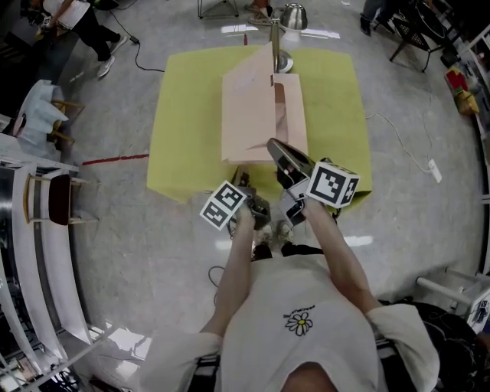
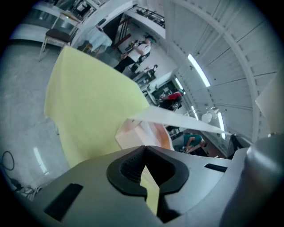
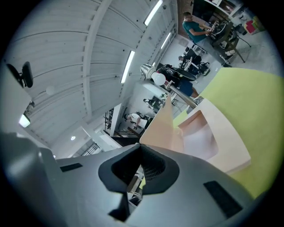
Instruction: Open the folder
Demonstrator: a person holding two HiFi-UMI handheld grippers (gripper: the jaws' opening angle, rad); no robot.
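A pale pink folder (image 1: 287,115) lies on the yellow table (image 1: 180,138), its front cover (image 1: 246,88) raised steeply to the left. My right gripper (image 1: 274,145) is shut on the near edge of that cover; in the right gripper view the cover (image 3: 162,126) rises straight out of the jaws (image 3: 140,146), with the folder's inner pocket (image 3: 208,137) beside it. My left gripper (image 1: 243,178) hovers at the table's front edge, shut, with nothing seen between its jaws (image 2: 144,150). In the left gripper view, the folder (image 2: 144,133) lies ahead of the jaws.
A metal desk lamp (image 1: 291,17) with a thin pole (image 1: 274,46) stands at the table's far edge, just behind the folder. A chair (image 1: 50,197) and a curved counter are at the left. Cables cross the floor (image 1: 406,149) right of the table.
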